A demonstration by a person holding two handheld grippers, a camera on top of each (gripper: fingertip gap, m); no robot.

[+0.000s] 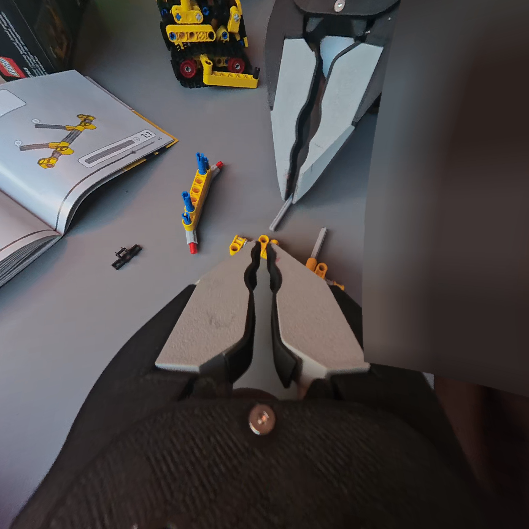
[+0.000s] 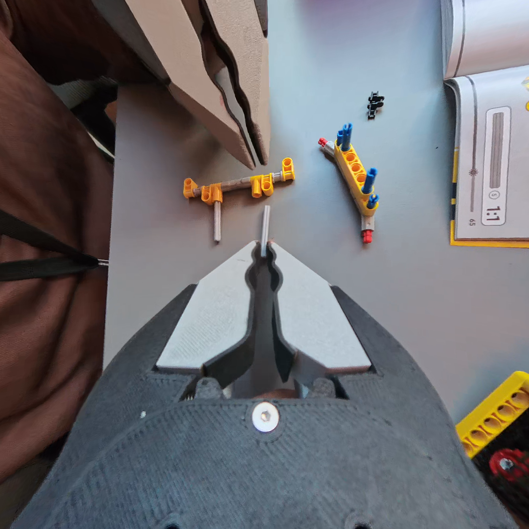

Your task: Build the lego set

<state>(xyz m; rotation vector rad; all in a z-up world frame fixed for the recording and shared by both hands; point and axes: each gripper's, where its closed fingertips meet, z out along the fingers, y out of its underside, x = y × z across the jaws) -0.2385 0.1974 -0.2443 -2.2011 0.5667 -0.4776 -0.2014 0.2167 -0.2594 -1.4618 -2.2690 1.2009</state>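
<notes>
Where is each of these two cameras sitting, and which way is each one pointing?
Left wrist view: sits on the left gripper, looking along its fingers down at the grey table; ahead lie the instruction booklet and bulldozer model. The right gripper shows opposite.

Right wrist view: sits on the right gripper, whose fingers pinch a grey axle, facing the yellow connector assembly. The person's brown clothing fills the left.

Both share the yellow beam with blue pins, the black piece and the booklet.
</notes>
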